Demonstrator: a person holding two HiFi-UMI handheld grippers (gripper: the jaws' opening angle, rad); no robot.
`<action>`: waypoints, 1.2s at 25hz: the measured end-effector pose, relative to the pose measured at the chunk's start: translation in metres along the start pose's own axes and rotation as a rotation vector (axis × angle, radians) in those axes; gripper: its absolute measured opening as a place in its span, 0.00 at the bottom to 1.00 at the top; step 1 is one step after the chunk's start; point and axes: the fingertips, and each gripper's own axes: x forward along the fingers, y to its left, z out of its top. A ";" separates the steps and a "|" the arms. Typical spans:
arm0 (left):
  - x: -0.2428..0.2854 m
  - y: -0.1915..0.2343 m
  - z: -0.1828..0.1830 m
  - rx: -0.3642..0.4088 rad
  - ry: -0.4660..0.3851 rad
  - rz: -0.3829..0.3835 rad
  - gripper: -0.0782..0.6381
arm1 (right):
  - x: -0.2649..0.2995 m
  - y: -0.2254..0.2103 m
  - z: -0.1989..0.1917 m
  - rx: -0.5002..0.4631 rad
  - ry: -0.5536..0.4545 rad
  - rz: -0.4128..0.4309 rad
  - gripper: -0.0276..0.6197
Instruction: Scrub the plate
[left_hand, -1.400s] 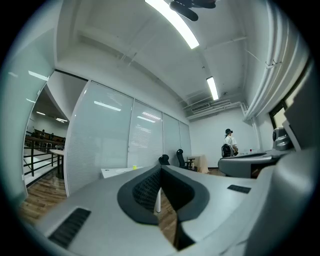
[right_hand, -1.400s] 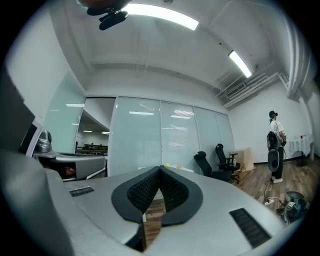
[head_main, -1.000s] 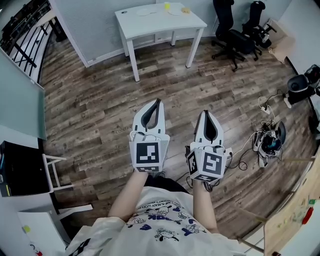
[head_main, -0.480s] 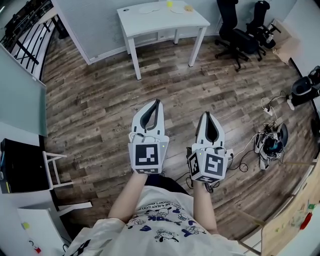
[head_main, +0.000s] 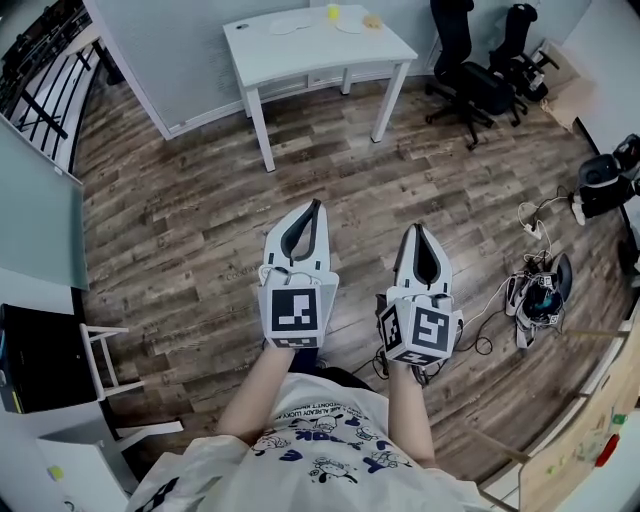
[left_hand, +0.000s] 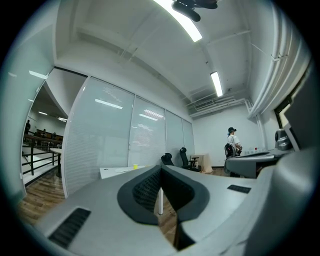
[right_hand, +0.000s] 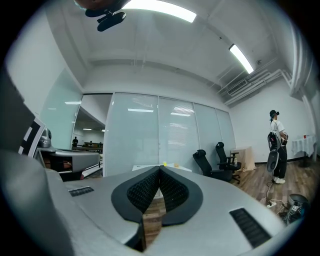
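Far across the wood floor (head_main: 190, 210), one white worktop (head_main: 300, 55) carries the plate (head_main: 284, 23), two black chairs (head_main: 468, 72) stand right of it, and near, the left hand-held gripper (head_main: 318, 203) and right hand-held gripper (head_main: 416, 226) hold their jaws together, empty.

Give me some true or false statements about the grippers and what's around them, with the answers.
1. The left gripper and right gripper are both shut. True.
2. The grippers hang over the table. False: they hang over the wood floor; the table stands far ahead.
3. Black chairs stand to the table's right in the head view. True.
4. The right gripper holds a sponge. False: nothing is between its jaws.
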 end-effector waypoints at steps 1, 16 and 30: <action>0.009 0.003 0.001 0.000 -0.003 -0.004 0.14 | 0.009 -0.001 0.000 -0.003 -0.001 -0.001 0.06; 0.138 0.055 0.006 -0.010 -0.006 -0.048 0.14 | 0.141 -0.004 0.006 -0.025 -0.014 -0.026 0.06; 0.191 0.083 -0.007 -0.037 0.023 -0.034 0.14 | 0.198 -0.005 -0.007 -0.009 0.021 -0.020 0.06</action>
